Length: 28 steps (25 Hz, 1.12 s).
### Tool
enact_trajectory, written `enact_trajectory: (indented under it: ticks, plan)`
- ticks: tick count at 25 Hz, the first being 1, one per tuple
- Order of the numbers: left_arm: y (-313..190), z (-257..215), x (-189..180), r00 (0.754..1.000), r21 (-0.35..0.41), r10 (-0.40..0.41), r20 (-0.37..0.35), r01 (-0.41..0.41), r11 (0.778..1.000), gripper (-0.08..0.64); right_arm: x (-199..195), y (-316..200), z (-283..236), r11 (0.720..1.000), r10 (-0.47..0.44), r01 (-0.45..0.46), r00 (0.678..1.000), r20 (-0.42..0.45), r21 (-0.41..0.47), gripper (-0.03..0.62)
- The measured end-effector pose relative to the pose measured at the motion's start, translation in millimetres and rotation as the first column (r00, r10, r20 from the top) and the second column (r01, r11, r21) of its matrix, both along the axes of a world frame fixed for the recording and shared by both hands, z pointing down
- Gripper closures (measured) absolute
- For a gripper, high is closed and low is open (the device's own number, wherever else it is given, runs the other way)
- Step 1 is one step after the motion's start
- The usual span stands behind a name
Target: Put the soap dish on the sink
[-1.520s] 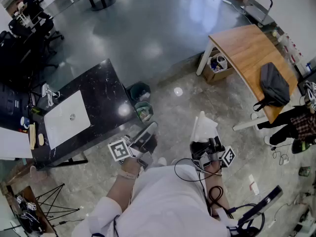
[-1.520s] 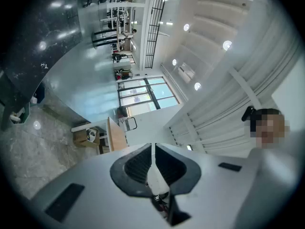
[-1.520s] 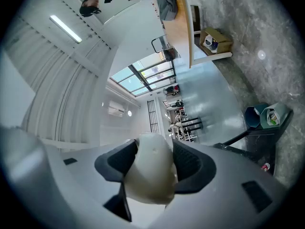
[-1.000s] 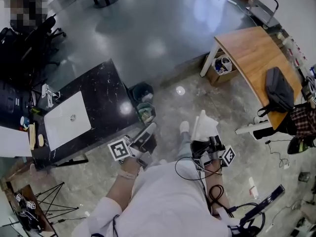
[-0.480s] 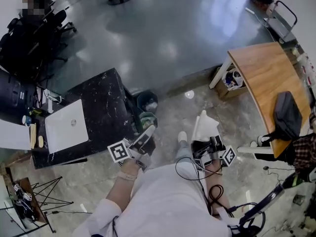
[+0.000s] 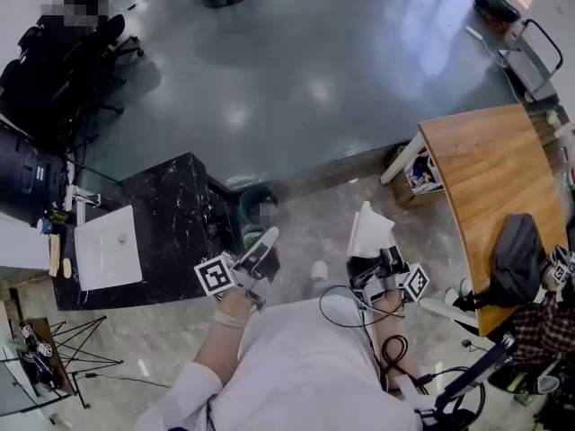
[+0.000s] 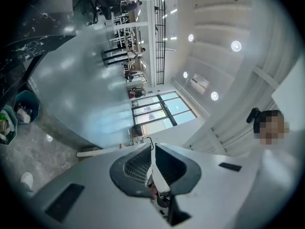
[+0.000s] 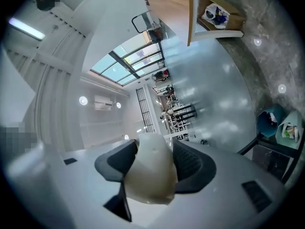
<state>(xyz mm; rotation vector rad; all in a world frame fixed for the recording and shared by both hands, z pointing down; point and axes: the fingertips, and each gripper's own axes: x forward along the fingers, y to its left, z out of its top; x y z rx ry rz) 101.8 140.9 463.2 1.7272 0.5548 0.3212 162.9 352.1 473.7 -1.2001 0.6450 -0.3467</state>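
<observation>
A white soap dish (image 6: pixel 370 227) is clamped in my right gripper (image 6: pixel 372 244), held out in front of the person's body over the stone floor. In the right gripper view the dish (image 8: pixel 151 171) fills the gap between the dark pads of the gripper (image 8: pixel 155 159). My left gripper (image 6: pixel 260 246) is held beside it at the left, with its jaws pressed together and nothing between them; the left gripper view shows this gripper (image 7: pixel 153 159) pointing up at a ceiling. The white sink (image 6: pixel 108 245) is set in a black marble counter (image 6: pixel 184 214) at the left, well apart from both grippers.
A faucet (image 6: pixel 79 196) stands at the sink's far end. Waste bins (image 6: pixel 256 203) sit by the counter's corner. A wooden table (image 6: pixel 490 173) with a black bag (image 6: pixel 517 263) is at the right, and a box (image 6: pixel 422 173) lies under it. A tripod (image 6: pixel 63 353) stands at the lower left.
The view has swung: the counter and sink slid left, the wooden table moved down at the right. Both grippers keep their pose, and the soap dish stays in the right one.
</observation>
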Motion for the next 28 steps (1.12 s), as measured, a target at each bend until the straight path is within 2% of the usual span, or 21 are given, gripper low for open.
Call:
enact_trajectory:
  ticks: [6, 11, 20, 28]
  plan:
    - [9.1, -5.8, 43.0, 0.996, 0.026, -0.085, 0.011, 0.085, 0.996, 0.549, 64.8, 8.0, -5.4, 0.997, -0.078, 0.078, 0.997, -0.005, 0.014, 0.333]
    - [4.1, -6.6, 52.6, 0.989, 0.059, -0.146, 0.025, 0.145, 0.988, 0.540, 97.4, -2.3, -5.3, 0.990, -0.138, 0.138, 0.990, -0.005, 0.039, 0.334]
    - [-26.7, -9.1, 49.0, 0.966, 0.079, -0.258, 0.022, 0.256, 0.964, 0.491, 124.6, -47.0, 3.5, 0.970, -0.238, 0.238, 0.971, 0.013, 0.048, 0.333]
    - [-59.6, -12.5, 34.8, 0.946, 0.065, -0.324, 0.014, 0.323, 0.944, 0.474, 123.5, -98.4, -0.1, 0.946, -0.323, 0.323, 0.946, -0.004, 0.033, 0.334]
